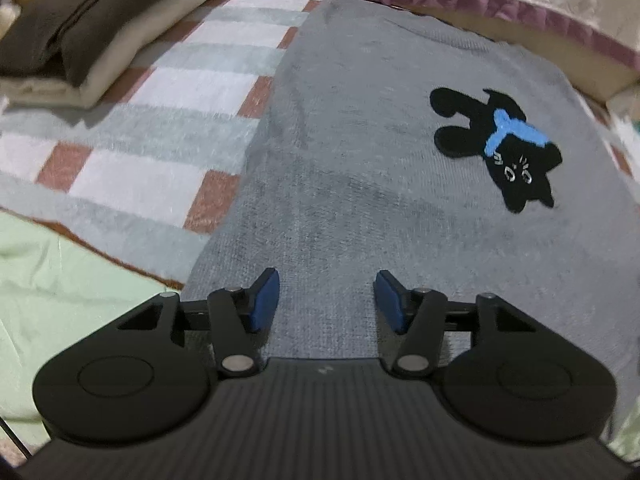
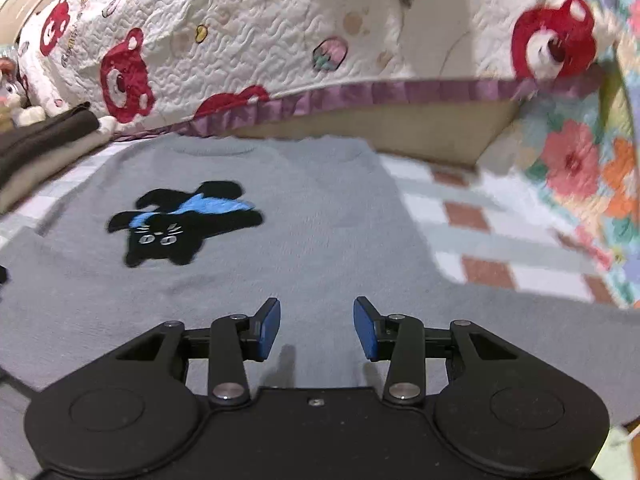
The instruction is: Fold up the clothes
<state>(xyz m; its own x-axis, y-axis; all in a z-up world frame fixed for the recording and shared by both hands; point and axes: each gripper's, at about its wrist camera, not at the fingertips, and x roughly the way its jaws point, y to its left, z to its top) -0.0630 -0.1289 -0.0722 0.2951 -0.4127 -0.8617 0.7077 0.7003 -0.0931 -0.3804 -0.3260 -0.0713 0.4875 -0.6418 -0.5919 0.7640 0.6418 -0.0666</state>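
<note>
A grey knit sweater (image 1: 360, 152) with a black cat patch (image 1: 500, 148) lies flat on a checked blanket (image 1: 168, 92). My left gripper (image 1: 326, 298) is open and empty, just above the sweater's near left part. In the right wrist view the same sweater (image 2: 320, 220) and its cat patch (image 2: 180, 224) lie ahead. My right gripper (image 2: 316, 330) is open and empty, low over the sweater's near right part, with a sleeve stretching to the right (image 2: 540, 312).
A stack of folded dark brown and cream clothes (image 1: 92, 28) sits at the far left, also in the right wrist view (image 2: 44, 140). A white quilt with red bears (image 2: 300, 40) rises behind the sweater. A floral cloth (image 2: 592, 184) lies at the right. A pale green sheet (image 1: 60, 300) lies near left.
</note>
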